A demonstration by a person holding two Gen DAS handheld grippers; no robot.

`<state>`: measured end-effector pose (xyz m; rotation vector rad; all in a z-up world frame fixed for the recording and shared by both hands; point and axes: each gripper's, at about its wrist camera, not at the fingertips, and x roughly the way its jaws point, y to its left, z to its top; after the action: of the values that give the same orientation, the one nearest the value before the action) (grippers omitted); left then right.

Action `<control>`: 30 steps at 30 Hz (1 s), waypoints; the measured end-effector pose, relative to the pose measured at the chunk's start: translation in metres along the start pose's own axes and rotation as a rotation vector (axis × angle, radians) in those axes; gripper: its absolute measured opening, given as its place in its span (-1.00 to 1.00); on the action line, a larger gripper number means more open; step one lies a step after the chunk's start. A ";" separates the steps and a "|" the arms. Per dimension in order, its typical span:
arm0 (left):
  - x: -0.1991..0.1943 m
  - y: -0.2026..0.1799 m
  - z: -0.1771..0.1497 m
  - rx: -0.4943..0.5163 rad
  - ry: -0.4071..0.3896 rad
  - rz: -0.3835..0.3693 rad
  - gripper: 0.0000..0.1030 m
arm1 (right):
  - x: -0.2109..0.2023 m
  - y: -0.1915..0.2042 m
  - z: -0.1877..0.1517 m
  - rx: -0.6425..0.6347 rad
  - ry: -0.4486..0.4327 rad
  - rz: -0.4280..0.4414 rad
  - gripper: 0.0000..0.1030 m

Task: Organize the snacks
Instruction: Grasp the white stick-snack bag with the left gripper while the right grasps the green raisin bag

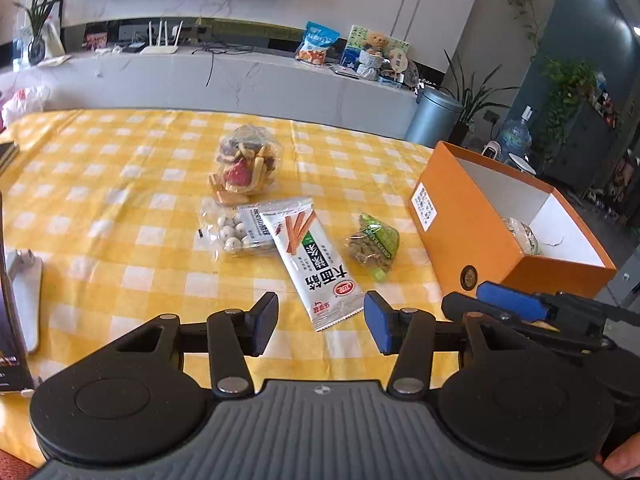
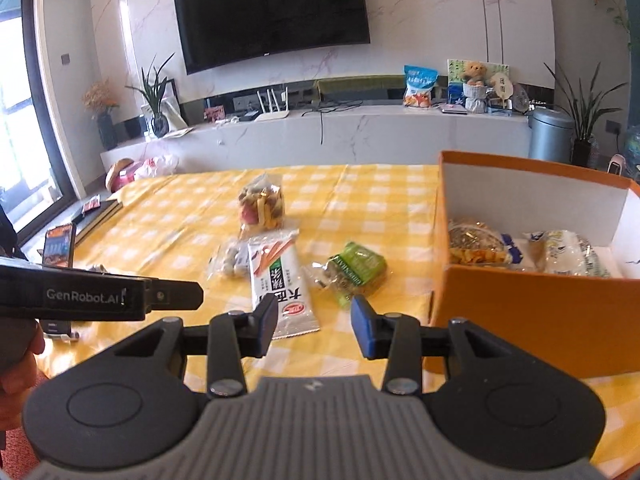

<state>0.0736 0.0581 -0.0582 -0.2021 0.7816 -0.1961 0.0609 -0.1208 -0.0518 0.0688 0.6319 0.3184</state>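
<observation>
Covering the table is a yellow and white checked cloth [image 1: 120, 184], and behind it stands a long marble shelf [image 2: 360, 132] under a dark TV [image 2: 272, 12] on the wall. 4 snack packs lie loose on the cloth: a clear bag of mixed chips [image 1: 246, 164], a clear pack of white balls [image 1: 236, 232], a long white packet [image 1: 312, 256] with red sticks printed on it, partly over the ball pack, and a green packet [image 1: 374, 246] just beside it. An orange box [image 2: 520, 304] with white inside stands open at the right edge of the table and already holds some packs [image 2: 480, 248]. The left gripper [image 1: 320, 324] has its jaws apart, with nothing between them, above the near end of the white packet. The right gripper [image 2: 314, 326] is also apart and empty, near the box. Free cloth remains on the left side.
</observation>
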 end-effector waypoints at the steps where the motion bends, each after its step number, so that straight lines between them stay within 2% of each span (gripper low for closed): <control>1: 0.003 0.003 0.000 -0.017 0.004 -0.003 0.13 | 0.004 0.002 0.000 -0.009 0.009 -0.007 -0.23; 4: 0.014 0.014 0.000 -0.066 0.009 -0.018 0.30 | 0.016 0.007 0.000 -0.045 0.019 -0.036 -0.23; 12: 0.058 0.021 0.015 -0.104 0.059 -0.020 0.32 | 0.050 0.008 0.006 -0.106 0.039 -0.106 -0.24; 21: 0.109 0.042 0.028 -0.224 0.090 -0.019 0.32 | 0.099 0.006 0.016 -0.140 0.046 -0.167 -0.22; 23: 0.115 0.046 0.029 -0.254 0.097 -0.044 0.32 | 0.109 0.003 0.018 -0.118 0.048 -0.182 -0.12; 25: 0.118 0.049 0.028 -0.276 0.096 -0.056 0.32 | 0.117 0.000 0.019 -0.083 0.052 -0.198 0.08; 30: 0.120 0.053 0.028 -0.306 0.093 -0.064 0.32 | 0.135 -0.004 0.020 -0.018 0.048 -0.220 0.13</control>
<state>0.1820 0.0821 -0.1335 -0.5109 0.8971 -0.1462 0.1766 -0.0812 -0.1132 -0.0253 0.6778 0.1135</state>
